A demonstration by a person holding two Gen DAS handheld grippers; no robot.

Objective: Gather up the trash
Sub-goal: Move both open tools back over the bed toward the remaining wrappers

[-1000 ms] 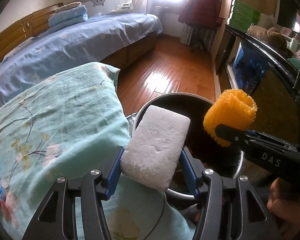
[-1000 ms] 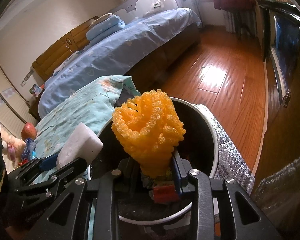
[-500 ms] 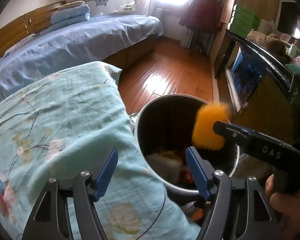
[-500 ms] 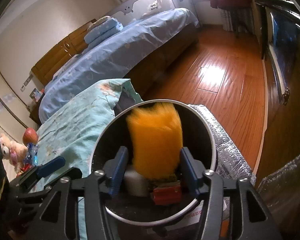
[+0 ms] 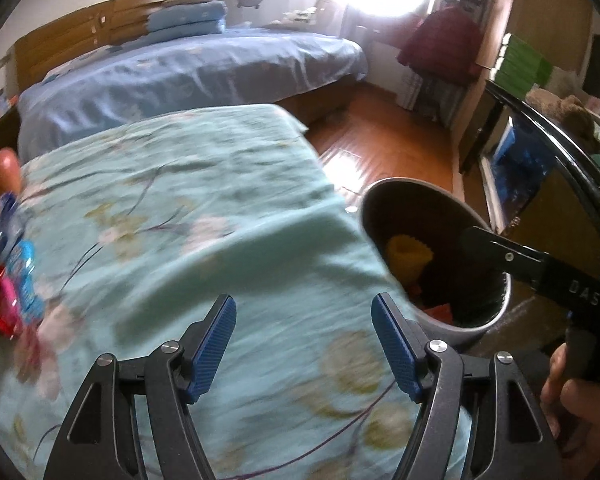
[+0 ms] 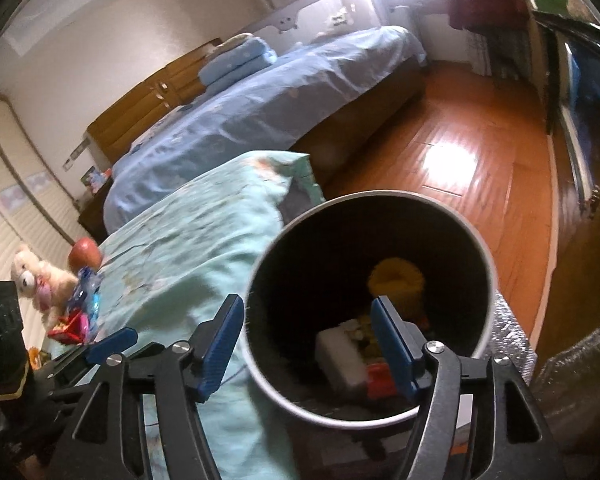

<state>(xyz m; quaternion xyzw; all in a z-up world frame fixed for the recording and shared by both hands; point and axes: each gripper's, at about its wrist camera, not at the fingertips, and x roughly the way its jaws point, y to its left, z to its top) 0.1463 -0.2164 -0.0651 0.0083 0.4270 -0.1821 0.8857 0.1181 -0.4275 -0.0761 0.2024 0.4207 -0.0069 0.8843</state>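
Observation:
The round grey trash bin (image 6: 488,264) stands beside the table and holds the yellow foam net (image 6: 396,280), the white foam block (image 6: 340,350) and a red scrap. In the left wrist view the bin (image 5: 496,320) shows the yellow net (image 5: 408,256) inside. My left gripper (image 5: 304,344) is open and empty over the teal flowered cloth (image 5: 188,216). My right gripper (image 6: 308,340) is open and empty, above the bin's near rim. Coloured wrappers (image 5: 8,280) lie at the cloth's left edge, also seen in the right wrist view (image 6: 76,316).
An apple (image 6: 85,257) and a plush bear (image 6: 32,280) sit at the table's far left. A blue-sheeted bed (image 5: 188,76) lies beyond, with wooden floor (image 6: 460,168) to its right. A dark cabinet (image 5: 540,168) stands right of the bin.
Both grippers opened: the white block and the yellow net dropped into the bin. My left gripper then swung left, over the cloth.

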